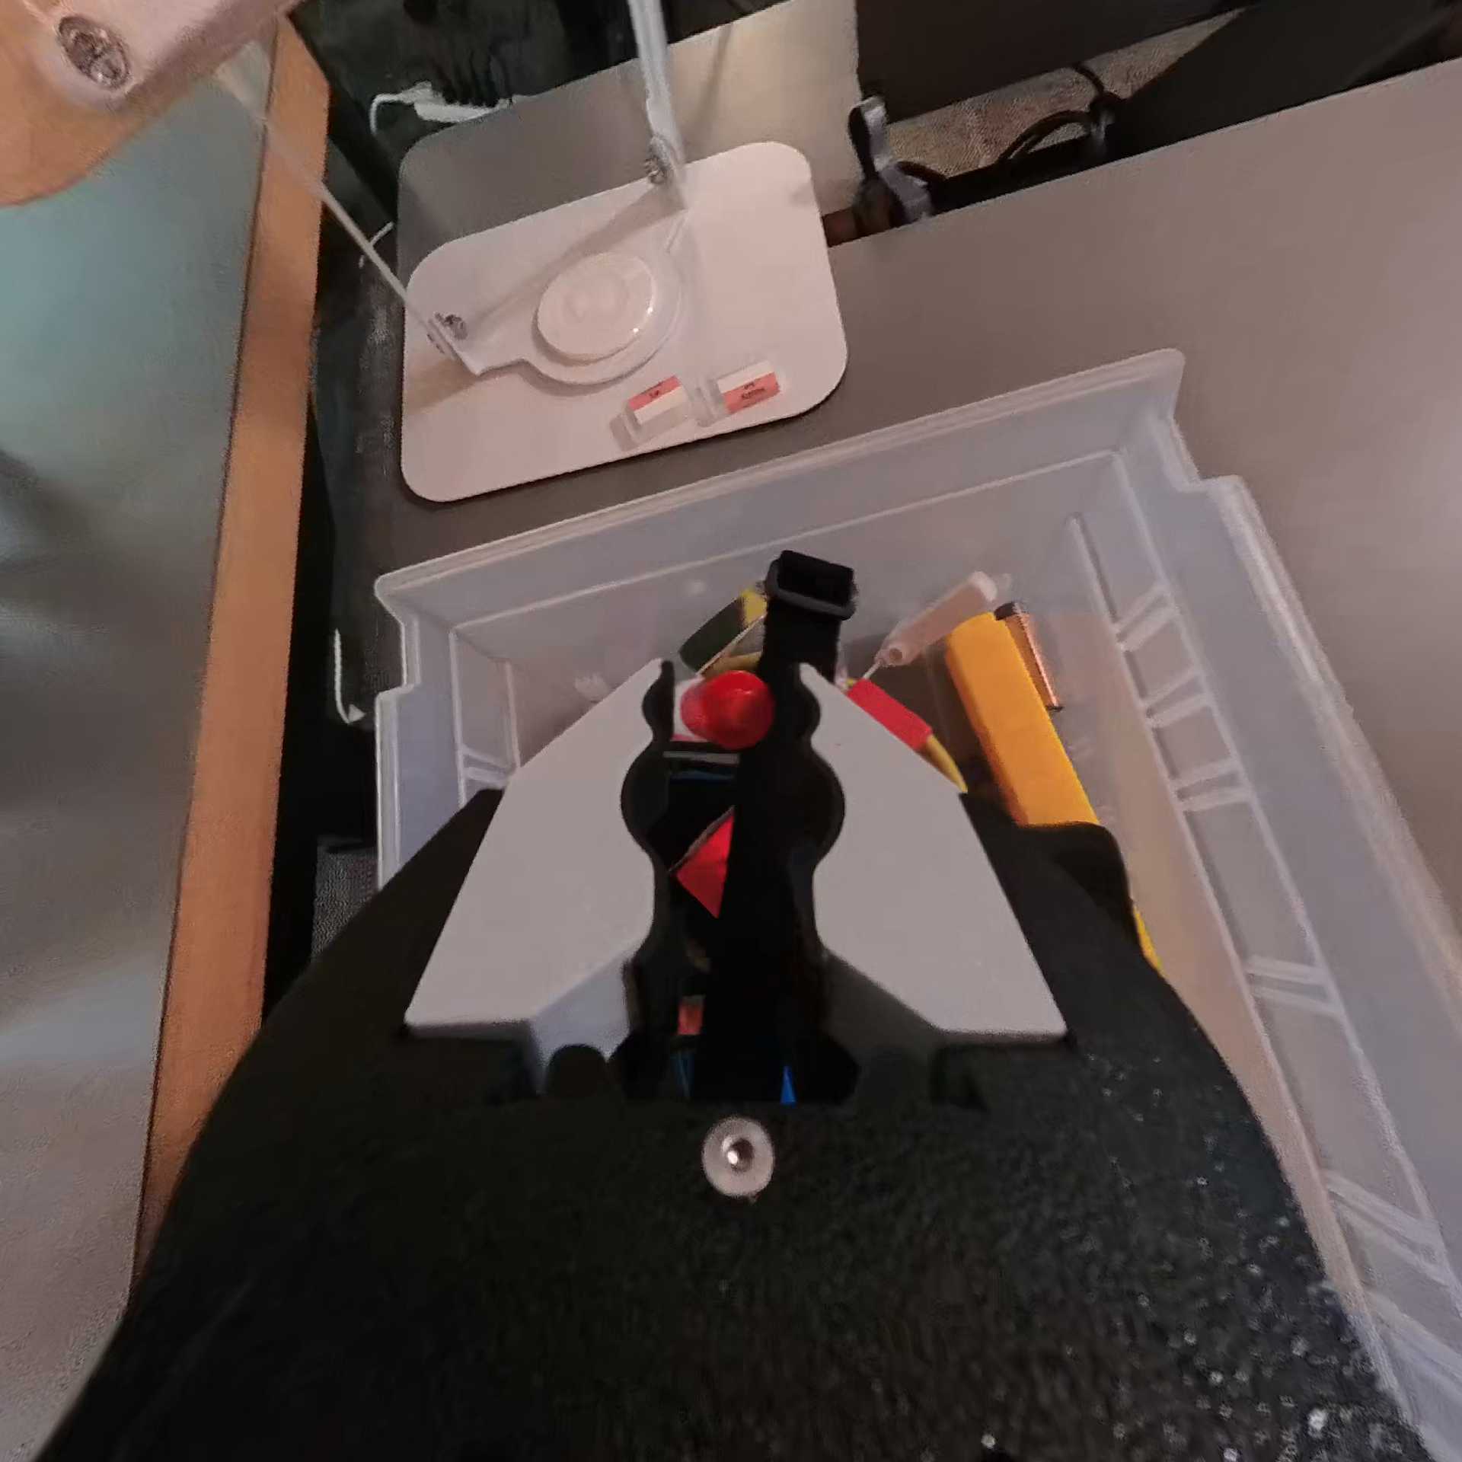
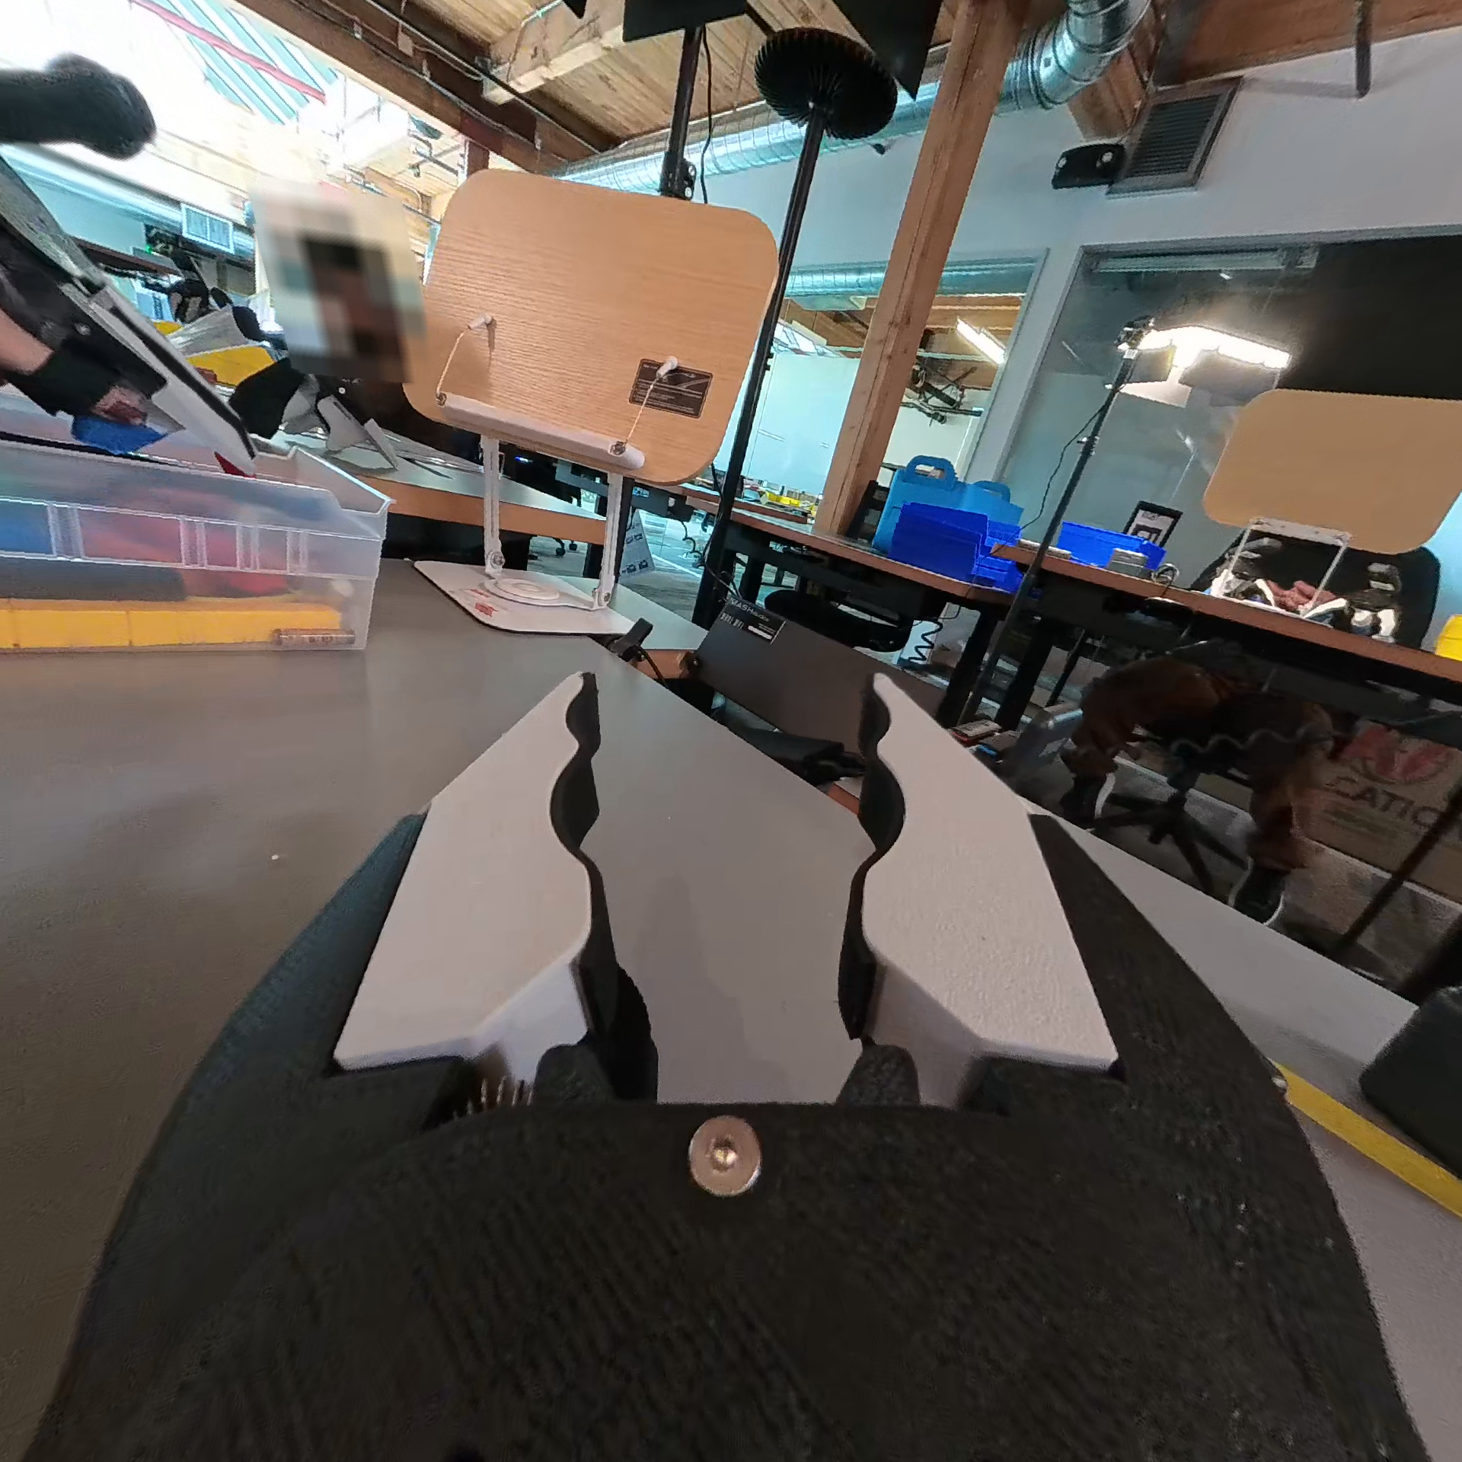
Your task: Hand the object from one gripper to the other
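Step in hand looks like pickup, pre-handover: left gripper (image 1: 732,696), poised over the clear plastic bin (image 1: 1147,601) of mixed items, has its jaws narrowed onto a flat black strap w/ a square buckle end (image 1: 807,625), which pokes up past the tips. Right gripper (image 2: 732,696) sits low over the grey tabletop (image 2: 198,791), jaws wide, holding nothing, beside the bin. Next, I'd judge: lift strap clear, bring the 2 together, right clamps the free buckle end before left lets go.

The left gripper (image 1: 736,696) hides most of the bin's (image 1: 1147,633) contents — the strap's (image 1: 771,791) lower end too. In the right view, the bin (image 2: 237,546) runs off the left edge.
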### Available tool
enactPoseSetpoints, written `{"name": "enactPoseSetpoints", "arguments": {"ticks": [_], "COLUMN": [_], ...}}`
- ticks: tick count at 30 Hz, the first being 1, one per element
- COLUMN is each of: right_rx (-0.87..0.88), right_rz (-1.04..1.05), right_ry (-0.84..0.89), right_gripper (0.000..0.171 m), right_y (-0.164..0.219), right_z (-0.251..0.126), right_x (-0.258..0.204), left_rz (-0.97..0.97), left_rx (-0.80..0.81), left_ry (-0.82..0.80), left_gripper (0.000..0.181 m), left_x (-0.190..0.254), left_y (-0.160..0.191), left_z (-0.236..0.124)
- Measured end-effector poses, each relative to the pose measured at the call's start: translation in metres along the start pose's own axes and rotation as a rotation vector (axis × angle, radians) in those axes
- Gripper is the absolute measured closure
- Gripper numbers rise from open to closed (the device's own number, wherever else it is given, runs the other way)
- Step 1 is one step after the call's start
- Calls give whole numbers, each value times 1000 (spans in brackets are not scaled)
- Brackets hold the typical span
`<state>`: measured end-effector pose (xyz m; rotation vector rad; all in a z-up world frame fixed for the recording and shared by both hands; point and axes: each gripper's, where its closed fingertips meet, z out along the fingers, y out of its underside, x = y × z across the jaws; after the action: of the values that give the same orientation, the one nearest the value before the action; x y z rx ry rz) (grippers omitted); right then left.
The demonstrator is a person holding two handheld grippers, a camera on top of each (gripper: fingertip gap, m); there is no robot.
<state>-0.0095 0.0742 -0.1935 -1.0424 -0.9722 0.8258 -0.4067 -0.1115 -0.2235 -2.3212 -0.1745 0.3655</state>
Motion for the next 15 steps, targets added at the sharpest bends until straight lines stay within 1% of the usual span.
{"name": "enactPoseSetpoints", "arguments": {"ticks": [4,7,11,15], "right_rx": [-6,-8,-9,-10], "right_rz": [5,6,10,13], "right_ry": [-6,-8,-12,-15], "right_gripper": [107,107,108,109], "right_y": [1,1,2,2], "right_z": [1,1,1,1], "right_x": [-1,-1,-1,-2], "left_rz": [-6,43,76,52], "left_rx": [-4,12,162,409], "left_ry": [24,-47,-146,-223], "left_gripper": [161,163,163,164], "left_x": [0,-7,-13,-10], "left_y": [4,0,-23,-57], "left_z": [4,-6,-38,-90]}}
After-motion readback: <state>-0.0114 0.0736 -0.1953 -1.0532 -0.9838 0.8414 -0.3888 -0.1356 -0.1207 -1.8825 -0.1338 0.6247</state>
